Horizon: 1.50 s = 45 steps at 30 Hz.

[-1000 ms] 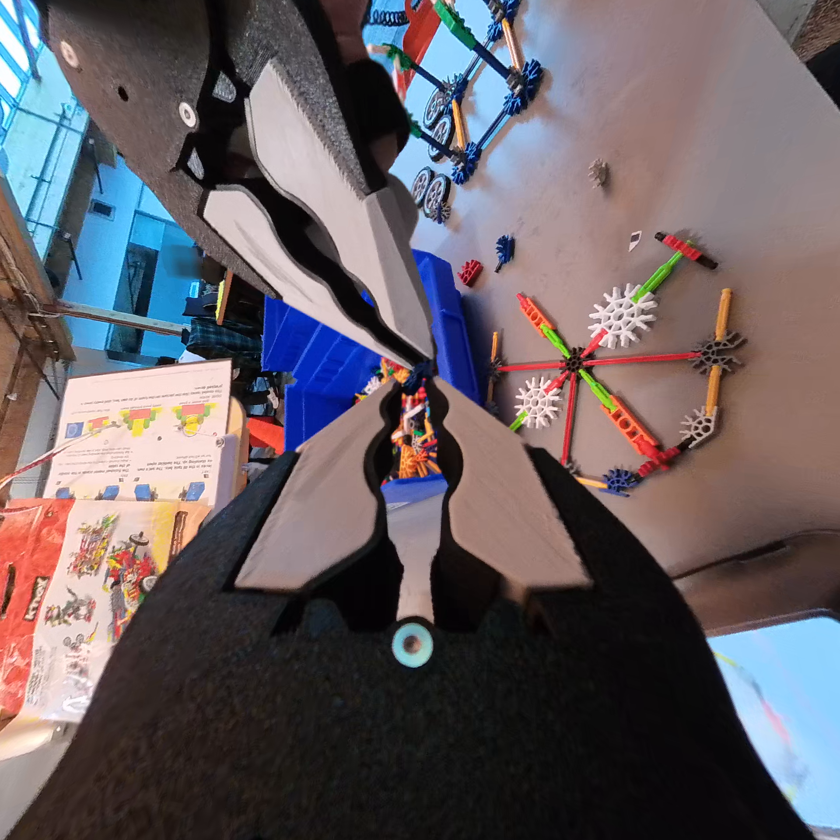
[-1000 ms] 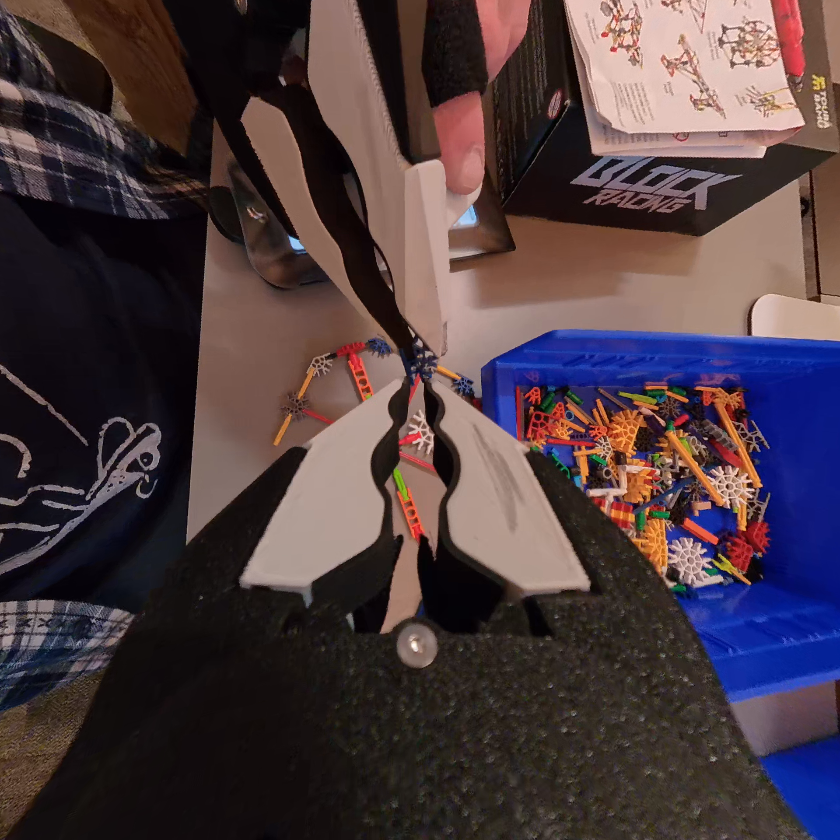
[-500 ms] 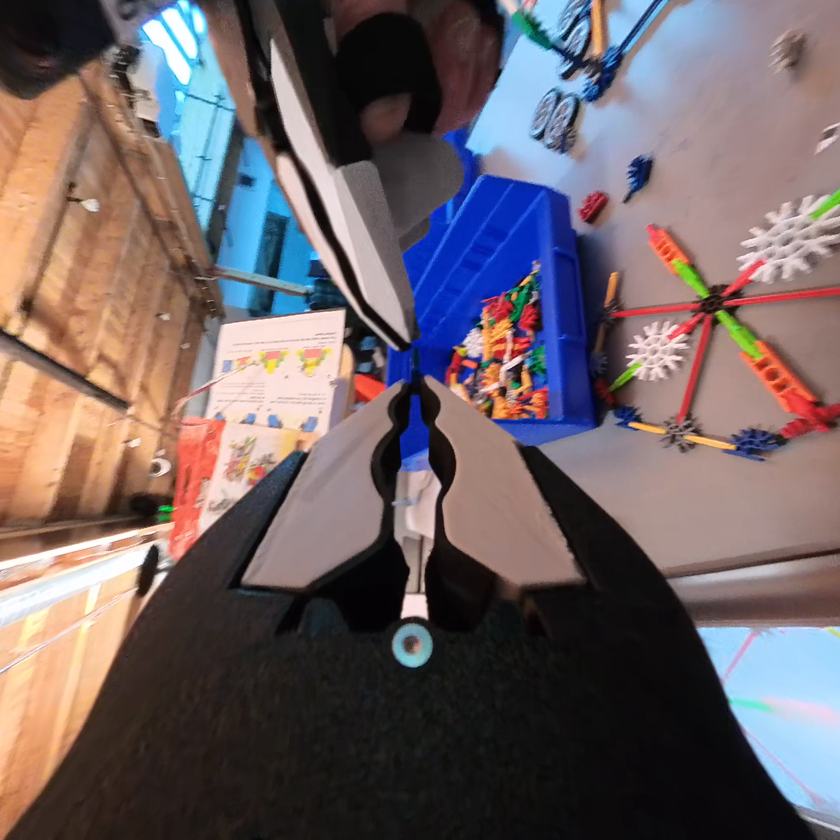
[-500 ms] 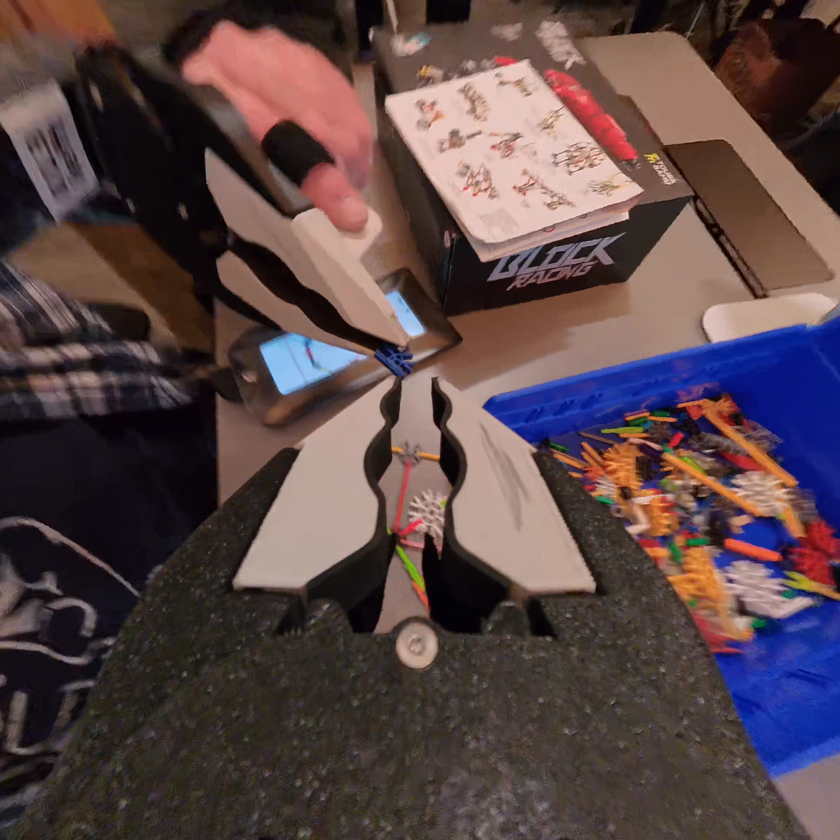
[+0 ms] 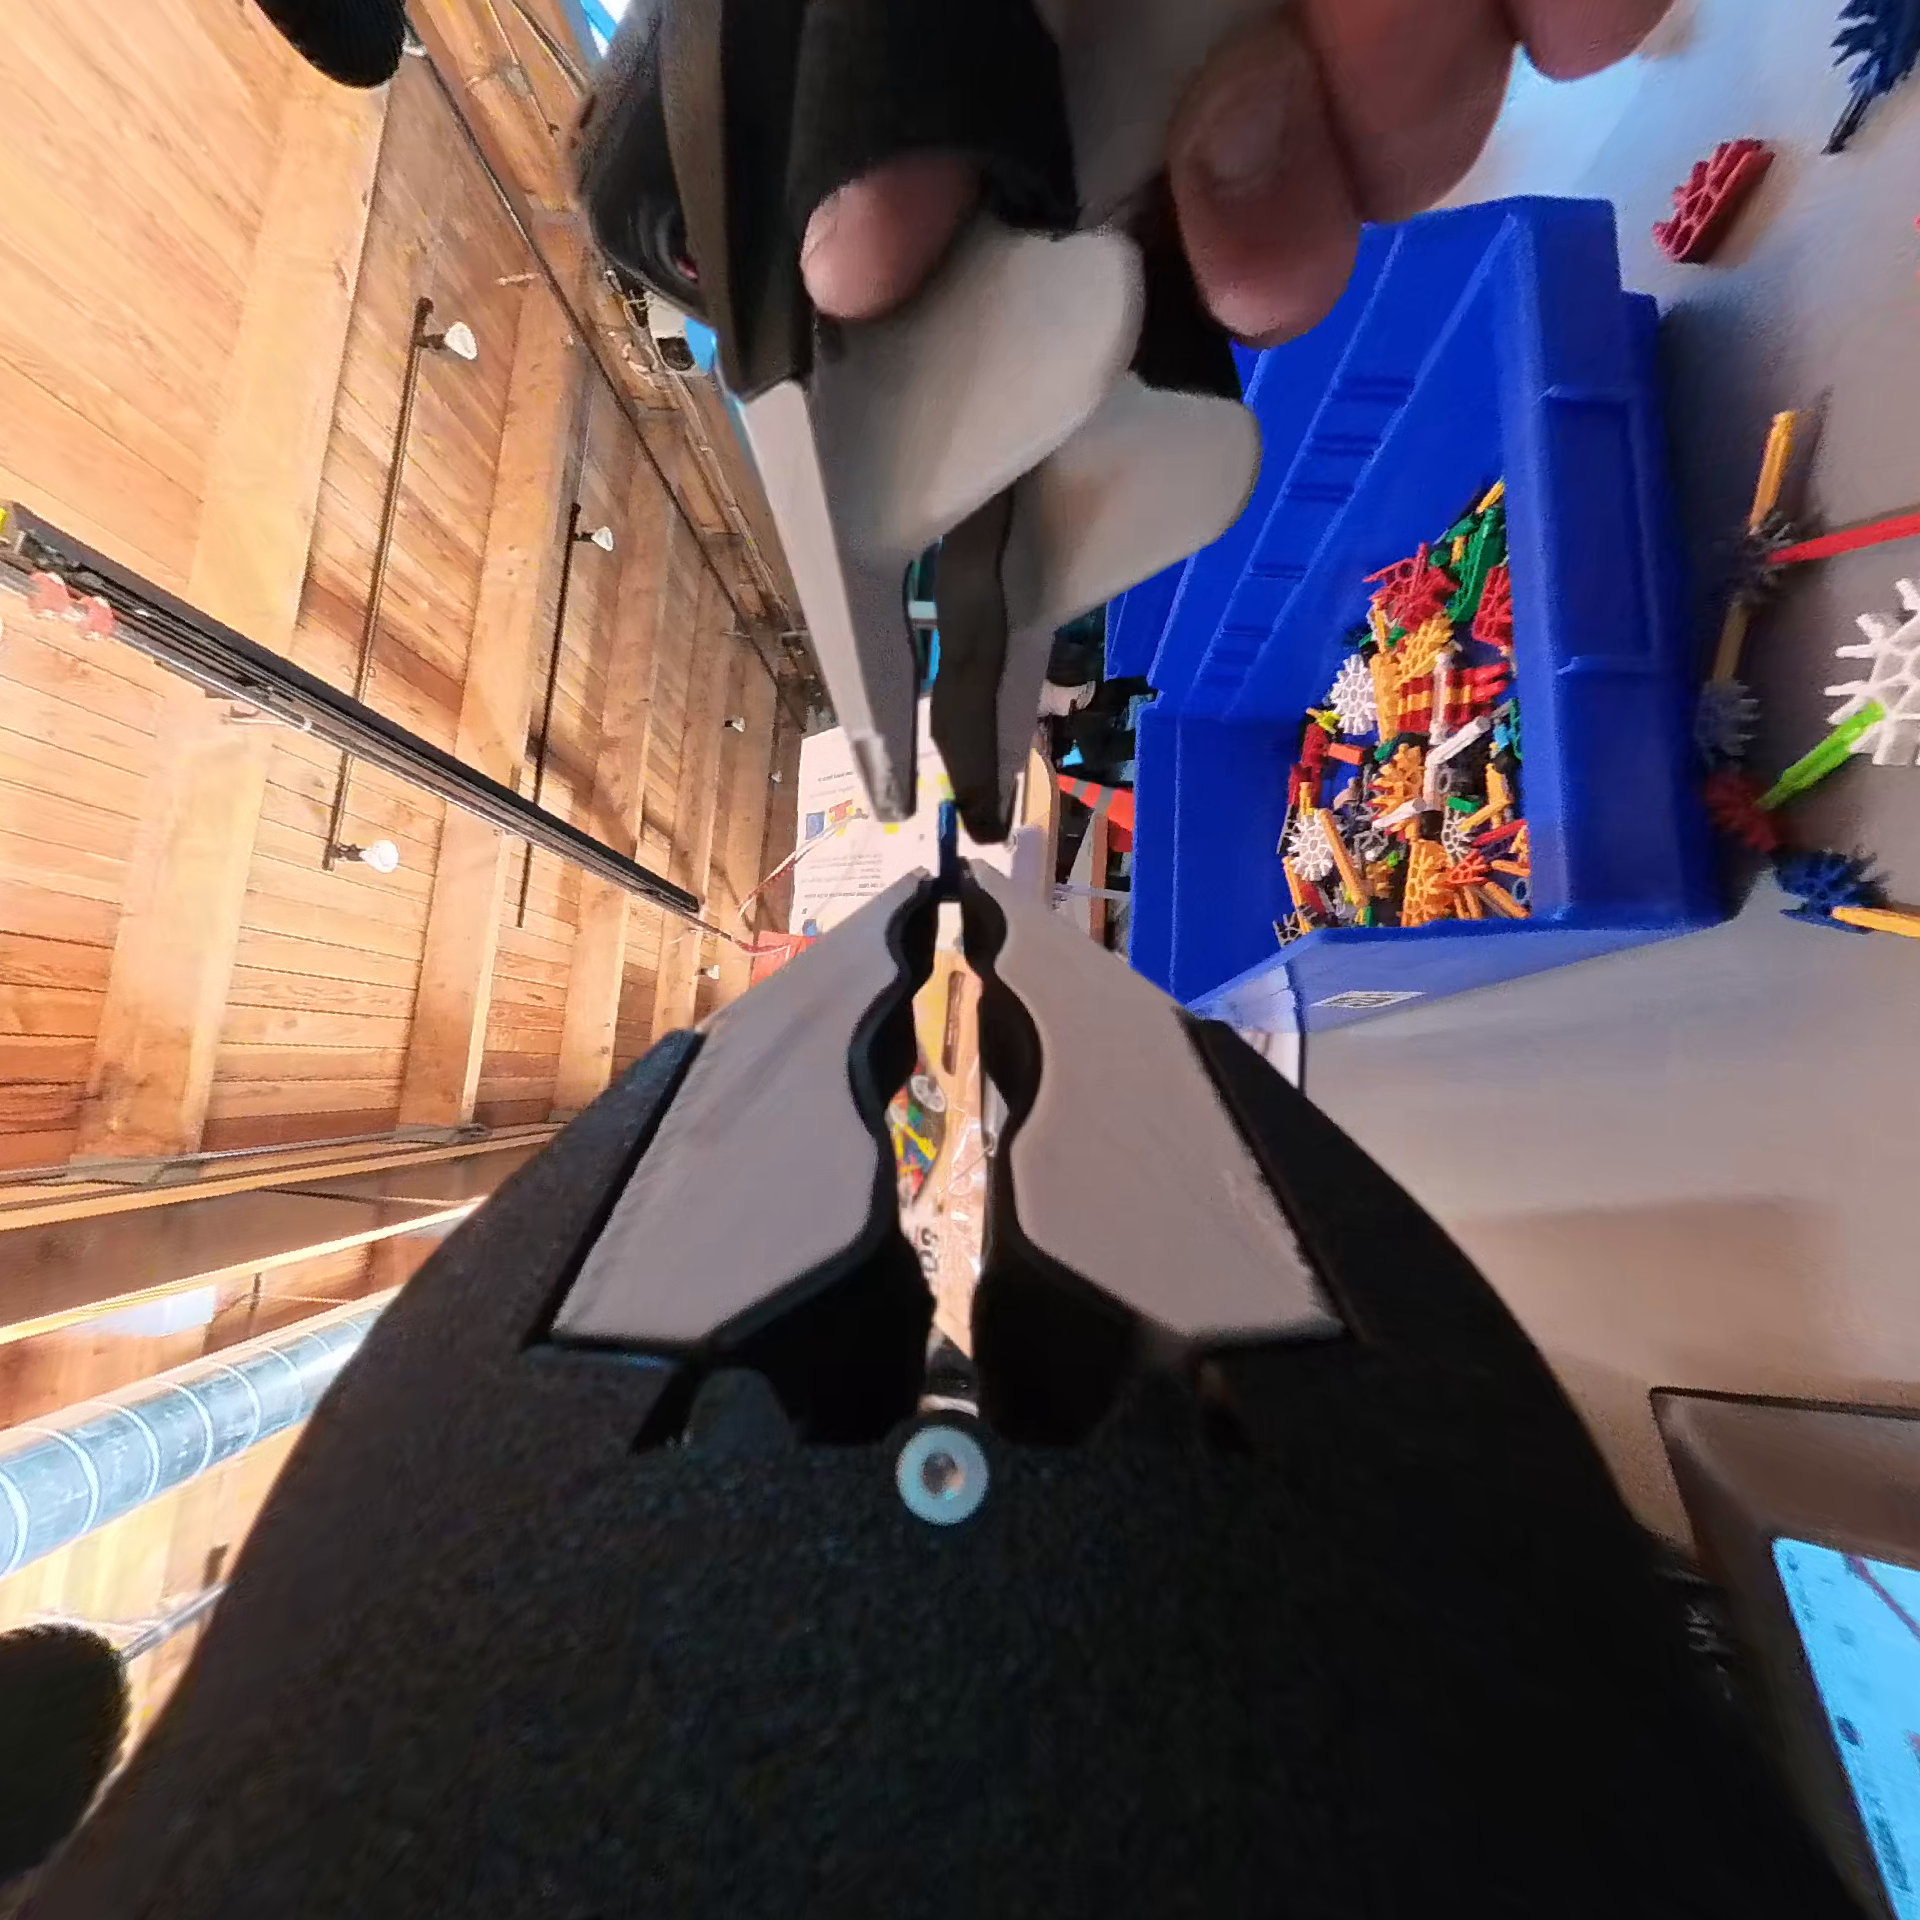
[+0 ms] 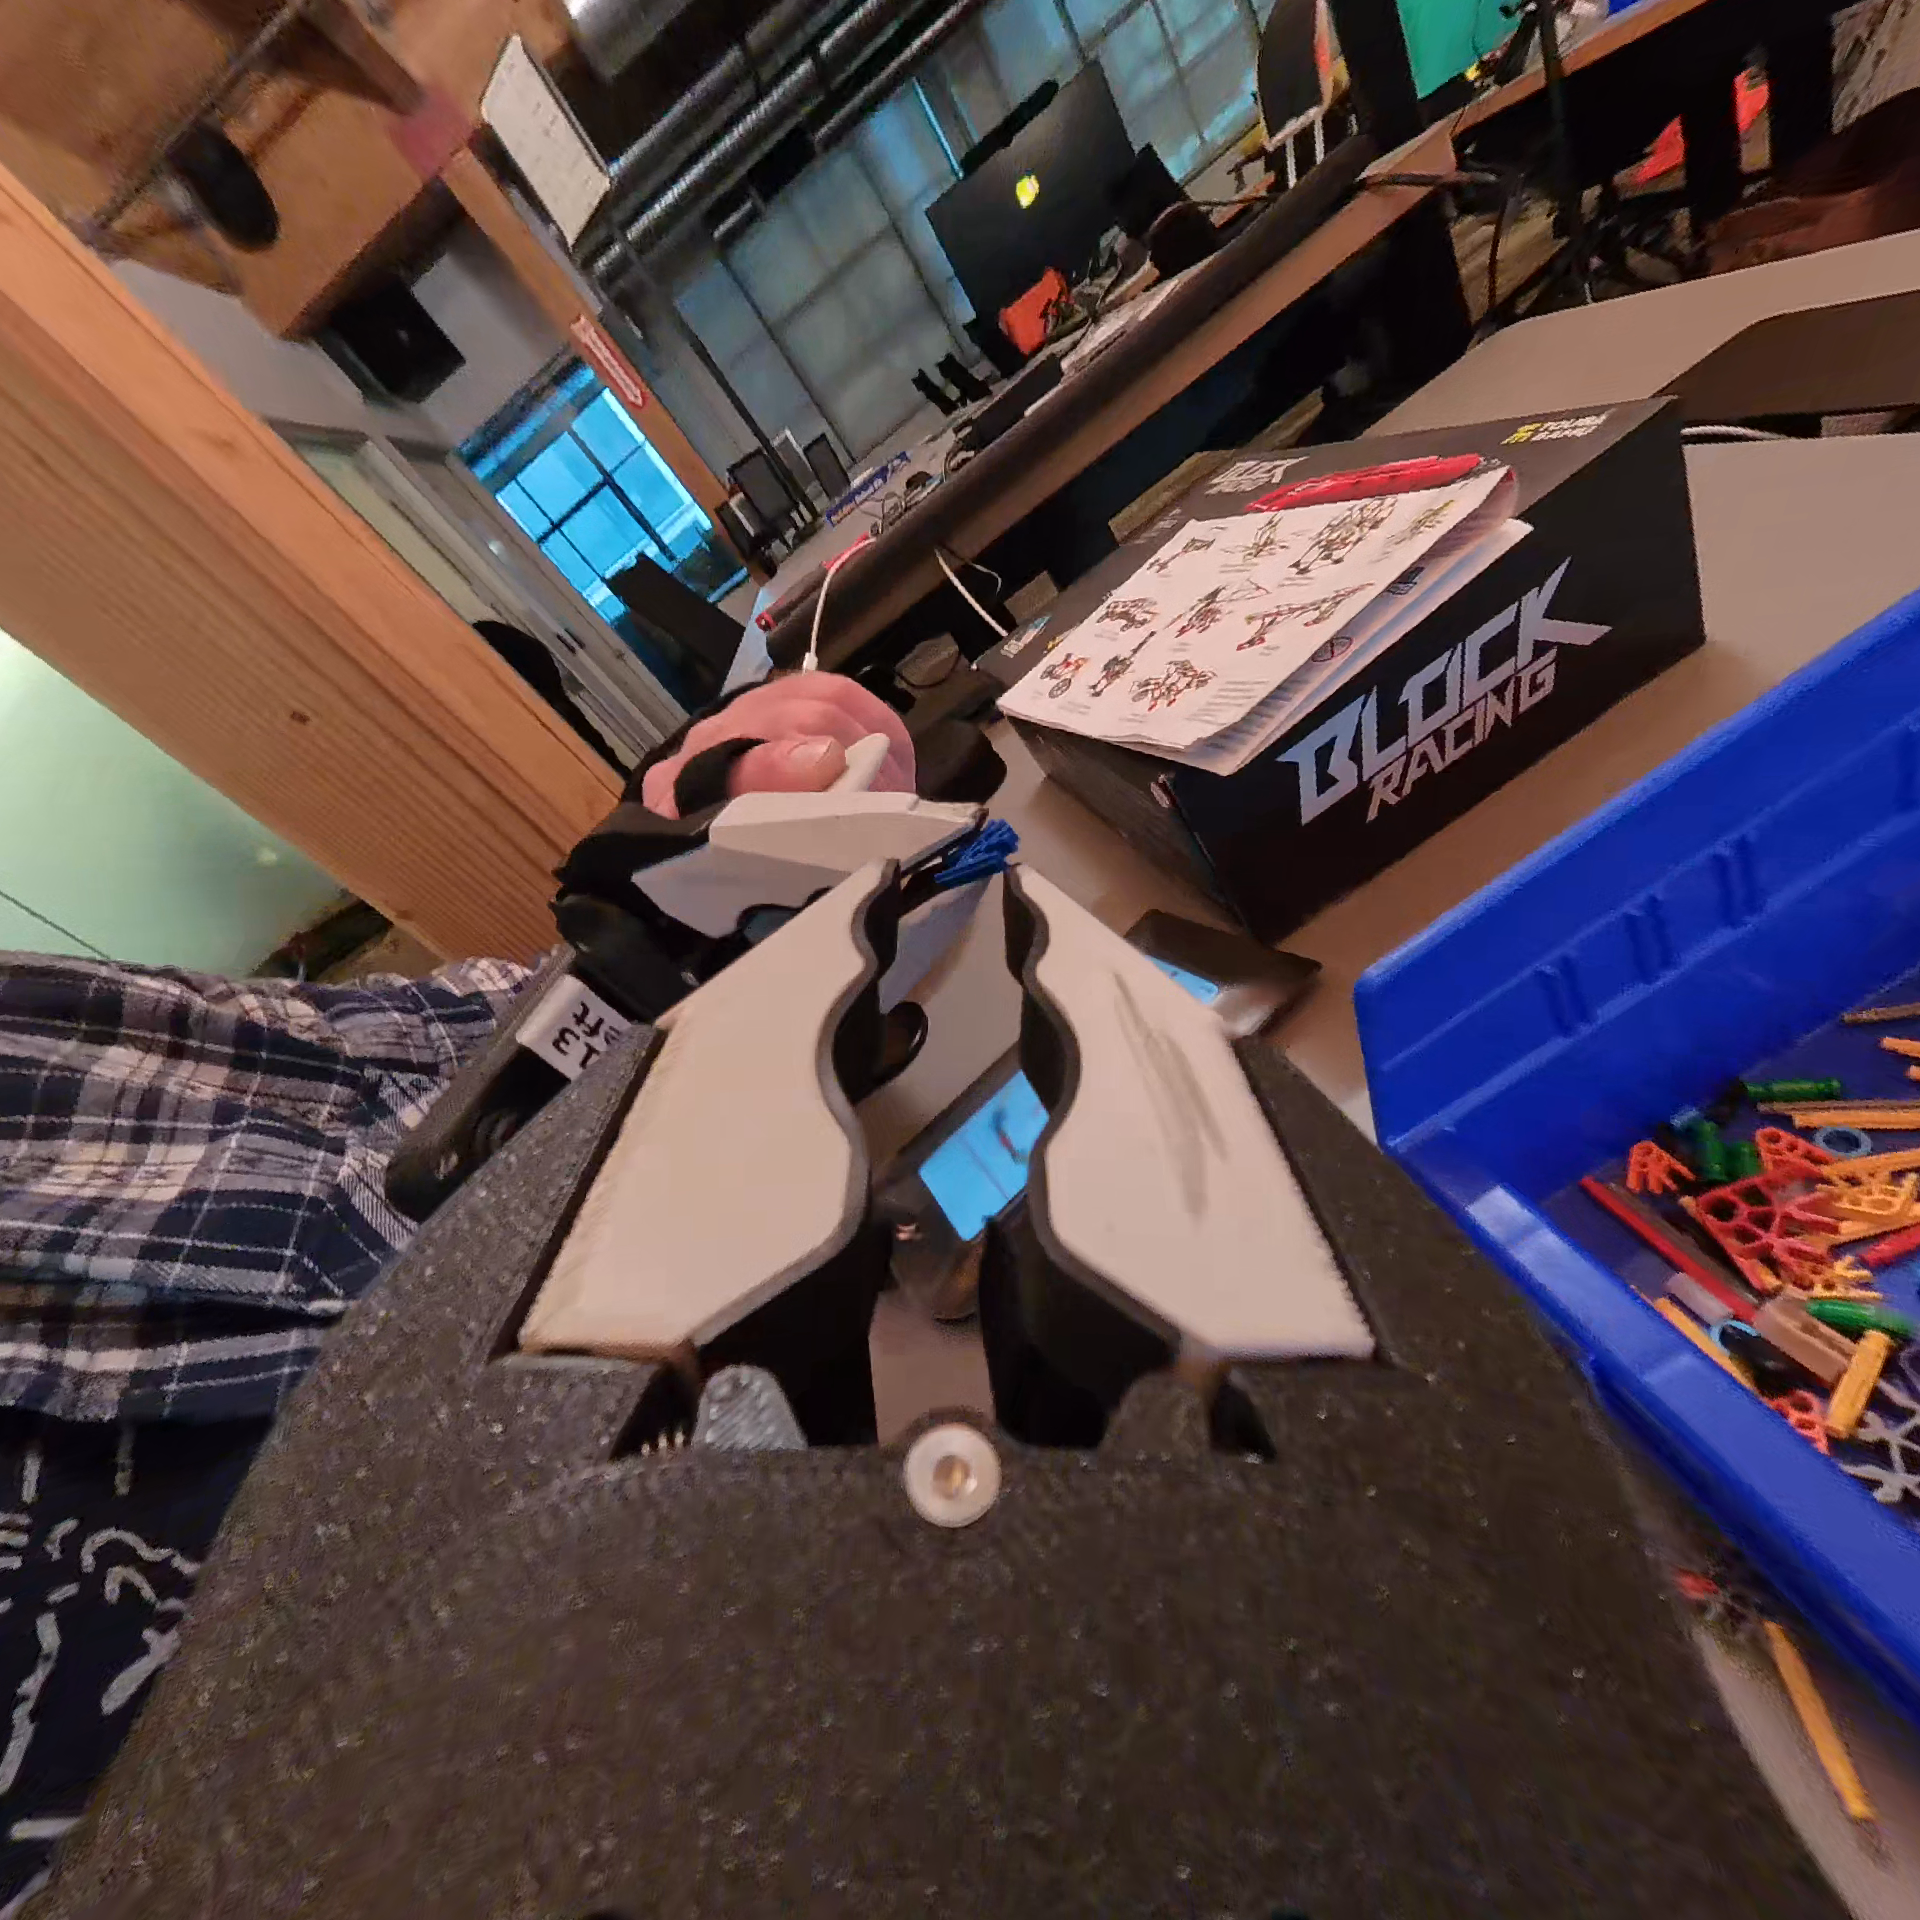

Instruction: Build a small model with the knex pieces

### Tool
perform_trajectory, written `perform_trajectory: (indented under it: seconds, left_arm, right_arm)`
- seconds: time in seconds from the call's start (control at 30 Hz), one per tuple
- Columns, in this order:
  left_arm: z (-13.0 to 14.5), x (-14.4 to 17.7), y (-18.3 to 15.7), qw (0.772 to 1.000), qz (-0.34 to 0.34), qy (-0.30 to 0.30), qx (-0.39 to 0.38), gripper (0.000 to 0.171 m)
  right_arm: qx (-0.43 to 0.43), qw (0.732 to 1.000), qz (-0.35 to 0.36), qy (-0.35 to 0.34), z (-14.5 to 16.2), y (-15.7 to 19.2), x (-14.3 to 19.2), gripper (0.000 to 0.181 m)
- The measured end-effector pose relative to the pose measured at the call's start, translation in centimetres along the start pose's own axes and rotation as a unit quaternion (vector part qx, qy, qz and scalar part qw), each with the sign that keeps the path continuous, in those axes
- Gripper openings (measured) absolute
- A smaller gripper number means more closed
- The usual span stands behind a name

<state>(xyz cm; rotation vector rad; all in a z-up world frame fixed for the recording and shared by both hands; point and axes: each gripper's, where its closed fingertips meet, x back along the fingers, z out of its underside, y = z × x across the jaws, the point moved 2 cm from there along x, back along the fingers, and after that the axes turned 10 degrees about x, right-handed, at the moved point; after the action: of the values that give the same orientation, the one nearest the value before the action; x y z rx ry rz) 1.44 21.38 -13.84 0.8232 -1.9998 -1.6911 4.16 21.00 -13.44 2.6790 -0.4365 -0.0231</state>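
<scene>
My left gripper (image 5: 945, 883) is shut on a small blue connector (image 5: 948, 831), seen edge-on as a thin blue sliver at its tips. In the right wrist view the same connector (image 6: 977, 847) sticks out from the left gripper's fingers (image 6: 831, 826), held up by a hand (image 6: 790, 758). My right gripper (image 6: 948, 875) is open and empty, with its tips just in front of the connector and either side of it. In the left wrist view the right gripper (image 5: 932, 810) comes in from above, tip to tip with the left.
A blue bin (image 6: 1662, 935) of mixed coloured pieces (image 5: 1413, 727) stands on the grey table to the right. A spoked wheel model (image 5: 1870, 675) lies beyond it. A black box (image 6: 1455, 675) bears a booklet (image 6: 1268, 613). A lit phone (image 6: 982, 1153) lies below the grippers. Only a small space, under 4 cm, lies between the two pairs of fingers.
Both grippers have lifted and tilted from looking down at the table to nearly level. The right gripper has opened and let go of the blue connector. The left still holds it.
</scene>
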Motion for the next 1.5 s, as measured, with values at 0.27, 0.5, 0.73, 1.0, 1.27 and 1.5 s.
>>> perform_trajectory:
  seconds: [0.27, 0.5, 0.73, 1.0, 1.27, 1.5]
  left_arm:
    - [-0.6, -0.8, -0.5, 1.0, -0.004, -0.006, -0.014, 0.003]
    - [-0.6, -0.8, -1.4, 0.988, 0.087, -0.009, 0.126, 0.024]
    - [-1.8, -0.5, -1.5, 0.878, 0.25, -0.038, 0.407, 0.023]
    - [-3.6, -1.1, -2.2, 0.753, 0.363, -0.055, 0.546, 0.014]
    - [-4.0, -1.4, -2.3, 0.714, 0.382, -0.07, 0.583, 0.003]
    - [-2.6, -1.4, 0.7, 0.679, 0.322, -0.106, 0.651, 0.002]
  right_arm:
    - [-0.022, 0.999, 0.007, -0.035, -0.1, -1.0, 0.4, 0.007]
    - [0.046, 0.998, 0.019, 0.025, 0.0, -1.6, 2.6, 0.003]
    - [0.213, 0.966, 0.012, 0.147, 1.2, -1.4, 4.0, 0.002]
    - [0.323, 0.924, 0.007, 0.203, 1.3, -0.2, 4.0, 0.003]
    - [0.325, 0.921, -0.01, 0.215, 1.3, 0.1, 4.0, 0.002]
    - [0.316, 0.938, 0.018, 0.141, -1.8, 0.2, 2.9, 0.013]
